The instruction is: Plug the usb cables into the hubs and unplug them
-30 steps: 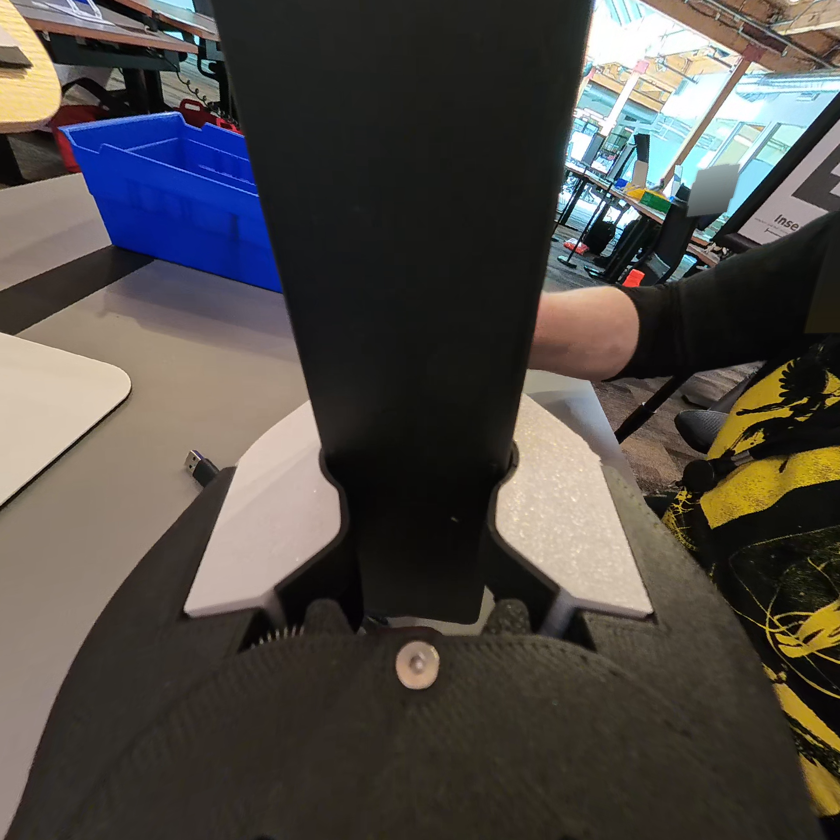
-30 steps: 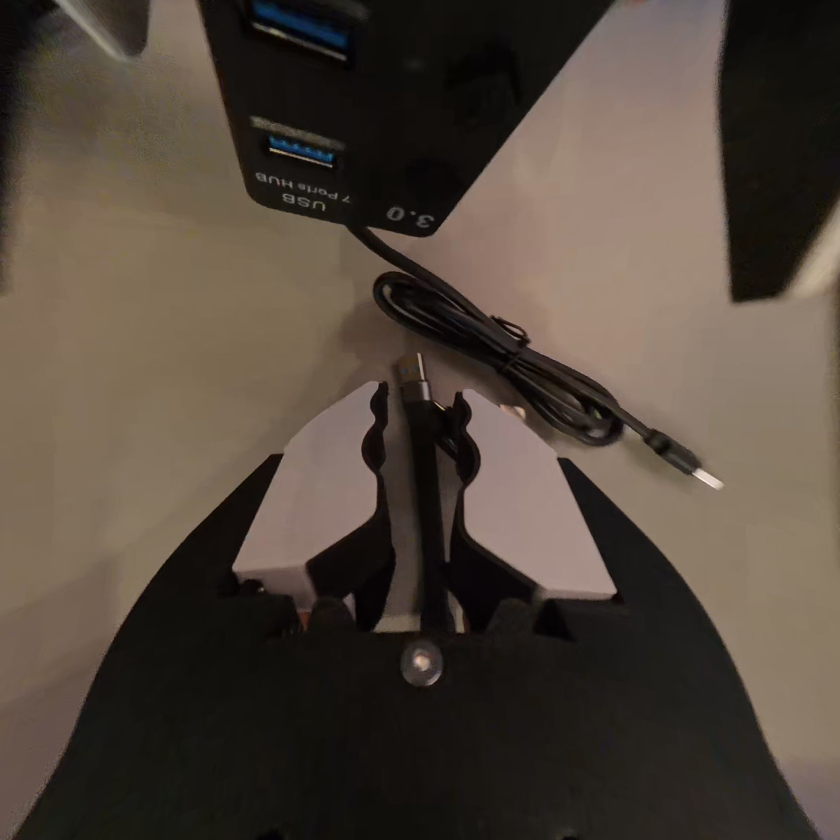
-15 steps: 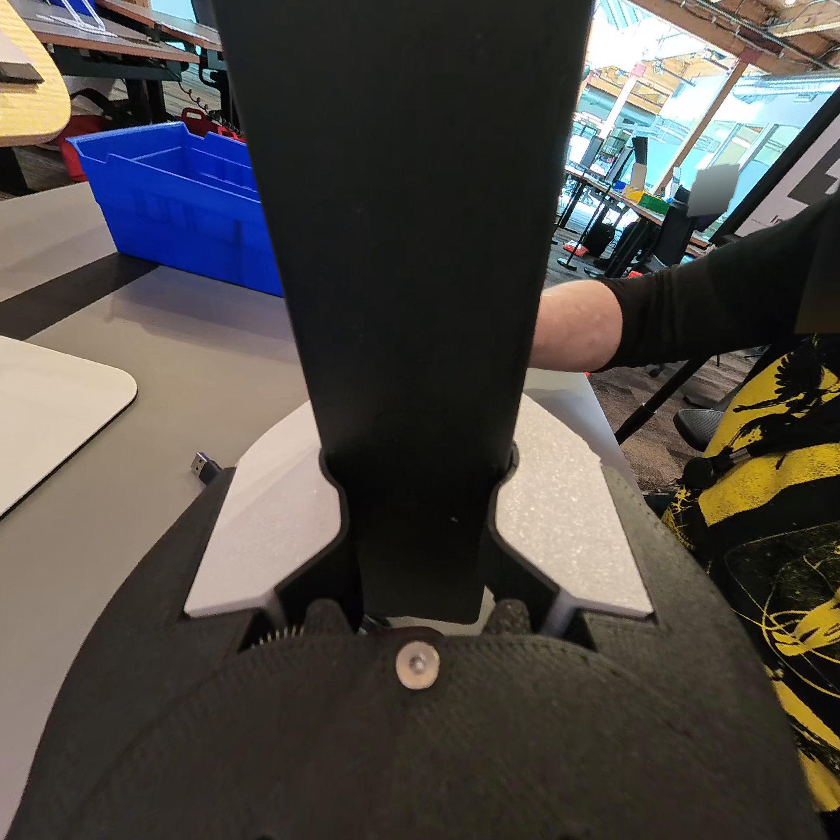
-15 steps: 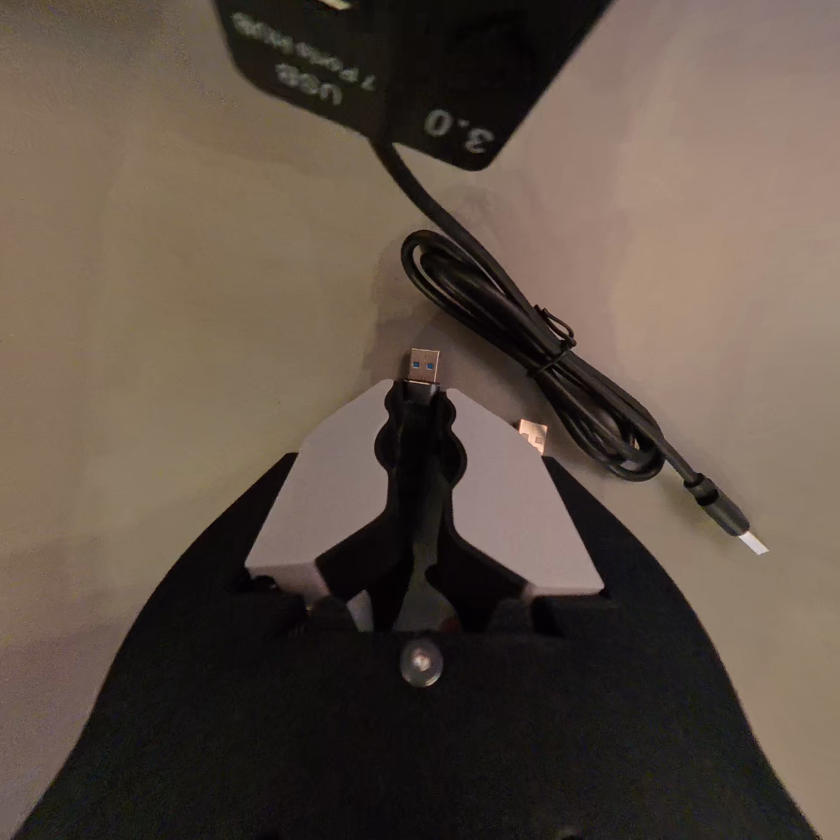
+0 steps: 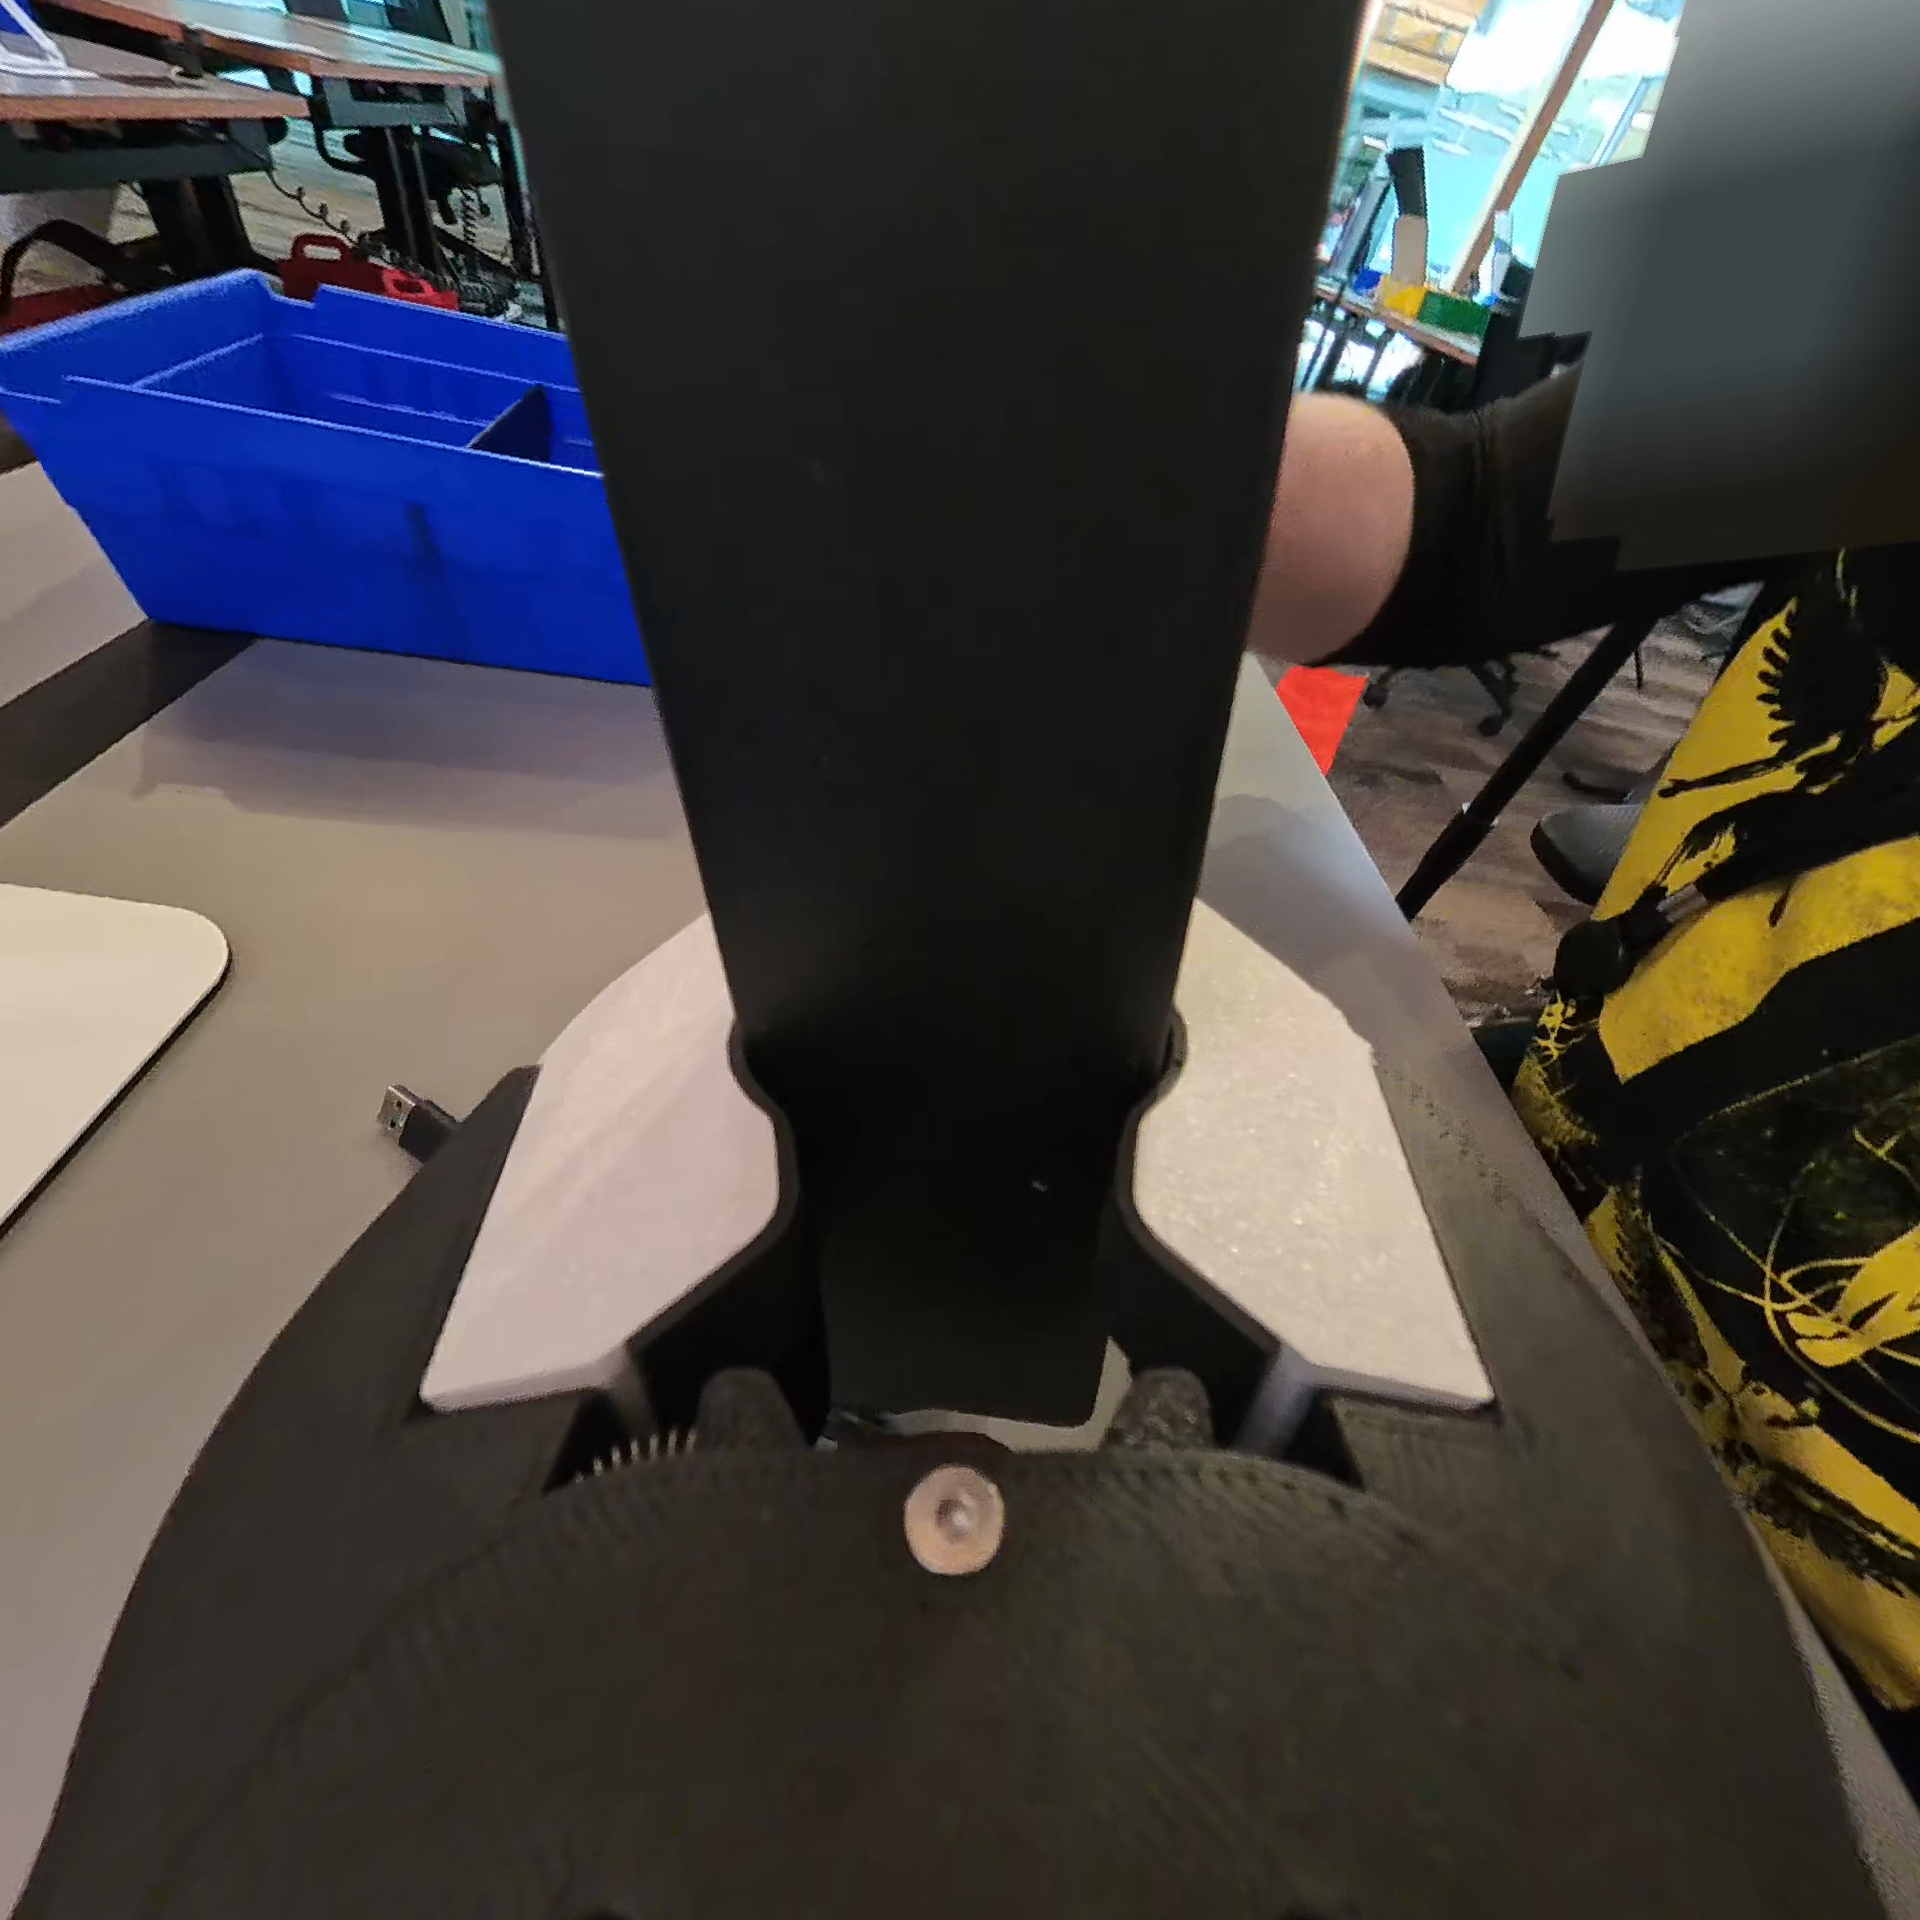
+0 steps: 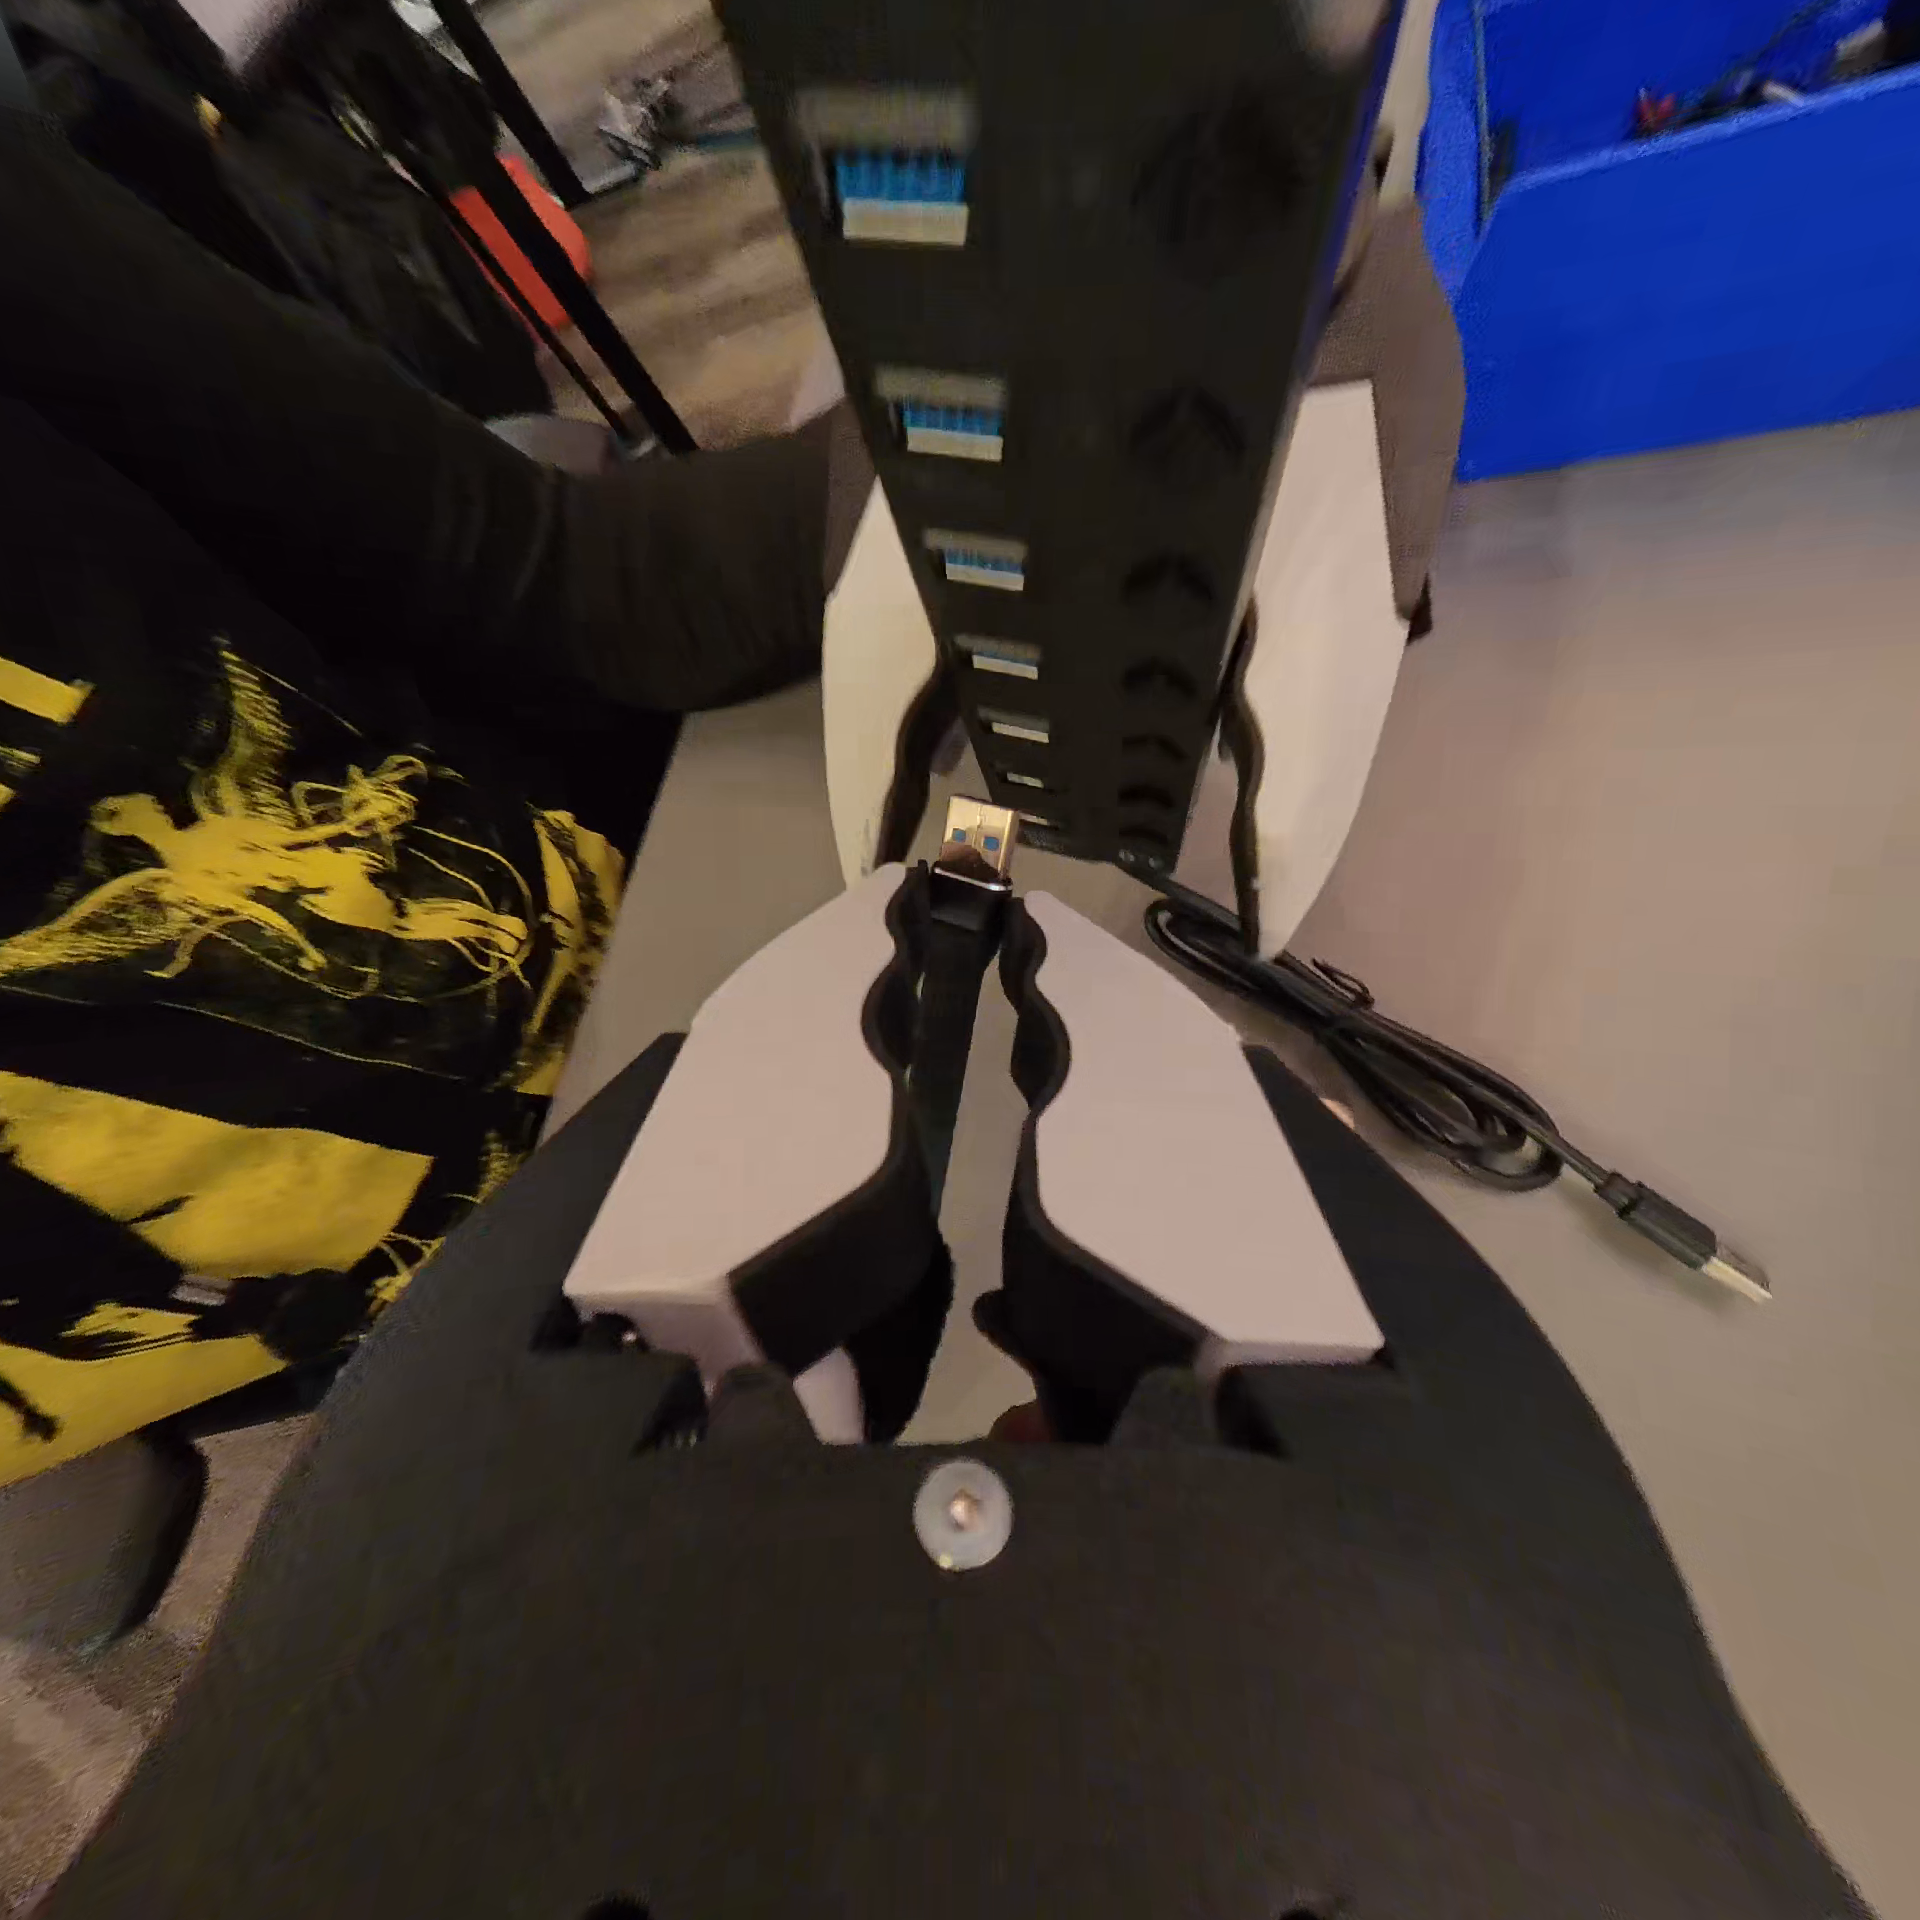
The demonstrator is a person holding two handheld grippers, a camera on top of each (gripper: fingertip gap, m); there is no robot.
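Right tongs (image 6: pixel 961 914) clamp a black USB plug (image 6: pixel 977 847), metal tip just short of the hub's (image 6: pixel 1049 436) lowest ports. Left tongs (image 5: pixel 956 1039) grip the hub's sides, holding it up above the surface (image 5: pixel 312 831). Hub's own coiled cable (image 6: pixel 1382 1049) lies on surface, right.

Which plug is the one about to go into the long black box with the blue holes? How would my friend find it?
Find the tall black USB hub with its row of blue ports, gripped upright by the left gripper. Just below its lowest ports, the right gripper pinches a black USB cable plug. Unlike the bundled black cable's plug lying on the table, its silver tip is raised, showing blue inside.
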